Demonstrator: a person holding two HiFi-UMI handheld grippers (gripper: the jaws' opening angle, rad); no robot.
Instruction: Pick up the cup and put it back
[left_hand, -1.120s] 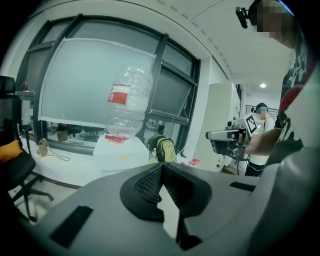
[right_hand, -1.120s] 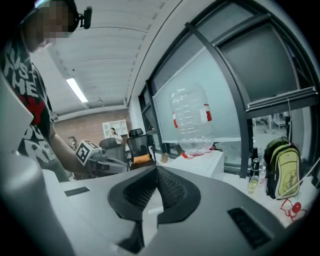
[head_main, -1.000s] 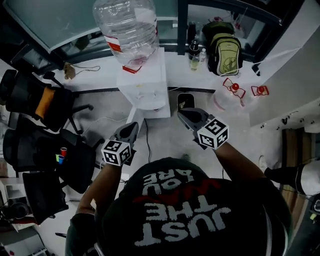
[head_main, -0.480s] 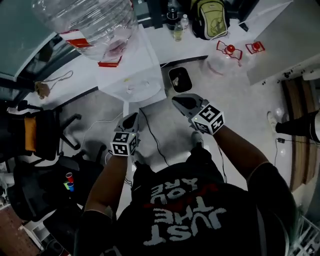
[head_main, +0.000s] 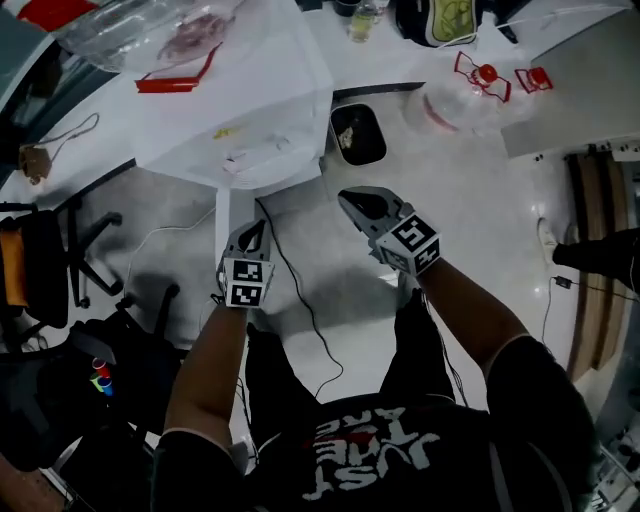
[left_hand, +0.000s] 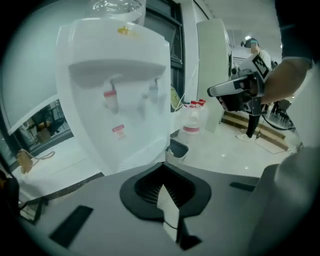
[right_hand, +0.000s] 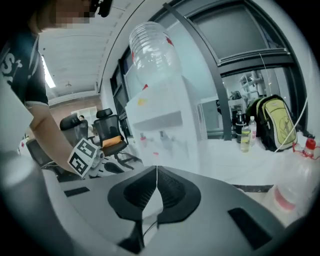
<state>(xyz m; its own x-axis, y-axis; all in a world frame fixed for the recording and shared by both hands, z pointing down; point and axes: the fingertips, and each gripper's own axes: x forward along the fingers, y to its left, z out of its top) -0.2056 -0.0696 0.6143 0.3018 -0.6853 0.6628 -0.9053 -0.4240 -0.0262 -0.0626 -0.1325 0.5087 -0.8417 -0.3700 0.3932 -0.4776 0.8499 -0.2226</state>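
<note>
No cup shows in any view. The white water dispenser (head_main: 235, 110) fills the top of the head view, with its clear bottle (head_main: 140, 25) on top. My left gripper (head_main: 254, 227) is shut and empty, low in front of the dispenser's base. My right gripper (head_main: 347, 196), also shut and empty, points toward the dispenser's right side. In the left gripper view the dispenser (left_hand: 115, 95) and its two taps (left_hand: 110, 98) stand just ahead of the closed left gripper (left_hand: 163, 186), and the right gripper (left_hand: 225, 91) hangs to the right. In the right gripper view the closed right gripper (right_hand: 156, 169) faces the dispenser (right_hand: 160, 125).
A small dark bin (head_main: 357, 135) stands on the floor right of the dispenser. Beyond it lies a clear water jug (head_main: 455, 100) with a red cap. A cable (head_main: 300, 290) runs across the floor. Office chairs (head_main: 40, 260) crowd the left, and a backpack (right_hand: 275, 122) and bottles (right_hand: 246, 137) stand at the far wall.
Both grippers have sunk in front of the dispenser, and the head has dropped and leaned closer to it. The jaws stay shut throughout.
</note>
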